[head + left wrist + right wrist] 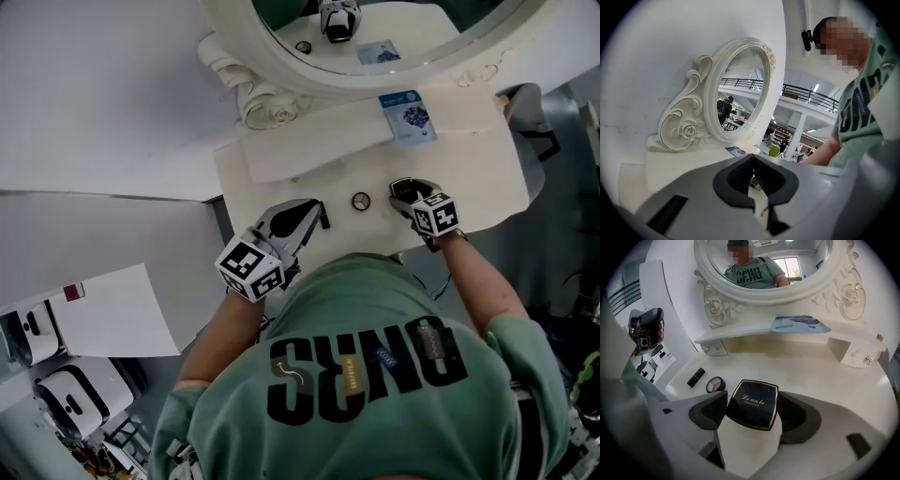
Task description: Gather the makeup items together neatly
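**Vanity makeup set: gathering looks barely begun, one piece in hand.**

Nearest: right gripper, jaws closed against both sides of a black gilt-edged compact at the front of the white vanity top; whether it is lifted or resting cannot be told. Left gripper, at the front-left edge, jaws drawn together with nothing in them. Next: round eyeshadow pot and black lipstick, lying near each other but not touching, ahead and left of the compact. Farther: blue packet on the raised shelf under the mirror, well apart from the rest. Status, as judged: no tidy group yet. Remaining: set the compact beside the pot and lipstick, close those up, and perhaps bring down the packet.
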A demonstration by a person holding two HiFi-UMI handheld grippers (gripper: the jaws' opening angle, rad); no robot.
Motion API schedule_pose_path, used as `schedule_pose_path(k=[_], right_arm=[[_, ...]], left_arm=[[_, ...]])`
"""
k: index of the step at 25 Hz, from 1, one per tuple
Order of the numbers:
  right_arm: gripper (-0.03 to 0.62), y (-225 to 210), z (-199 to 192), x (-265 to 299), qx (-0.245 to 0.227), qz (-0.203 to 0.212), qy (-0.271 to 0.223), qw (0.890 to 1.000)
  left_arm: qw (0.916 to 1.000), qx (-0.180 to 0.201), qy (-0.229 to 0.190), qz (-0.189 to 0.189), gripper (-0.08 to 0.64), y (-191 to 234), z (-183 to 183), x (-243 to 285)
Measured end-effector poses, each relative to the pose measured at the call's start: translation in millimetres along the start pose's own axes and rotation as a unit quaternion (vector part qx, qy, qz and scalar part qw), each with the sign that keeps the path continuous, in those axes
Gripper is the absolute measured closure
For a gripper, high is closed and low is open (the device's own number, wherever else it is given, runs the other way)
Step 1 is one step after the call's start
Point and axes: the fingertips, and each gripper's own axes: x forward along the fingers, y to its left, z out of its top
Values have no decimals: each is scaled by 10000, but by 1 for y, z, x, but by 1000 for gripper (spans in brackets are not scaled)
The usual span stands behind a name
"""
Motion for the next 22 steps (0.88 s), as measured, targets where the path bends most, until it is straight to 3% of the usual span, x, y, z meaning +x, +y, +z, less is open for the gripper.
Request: schedule_pose_path(k=[9, 12, 17, 22], right_arm=[[252, -6, -17, 21, -167, -253, -141, 9994], [252, -3, -12, 16, -191, -162, -191, 9995], [252, -11, 19, -20, -92, -187, -636, 9978], [253, -47, 68, -62, 468, -305, -1273, 9903]], left_arm=[[9999, 19, 84, 137, 551, -5, -7, -5], [9998, 6, 47, 173, 551, -6, -7, -5], [9998, -20, -86, 174, 551, -10, -4, -5], [9997, -21, -199, 114, 551, -13, 2, 3]])
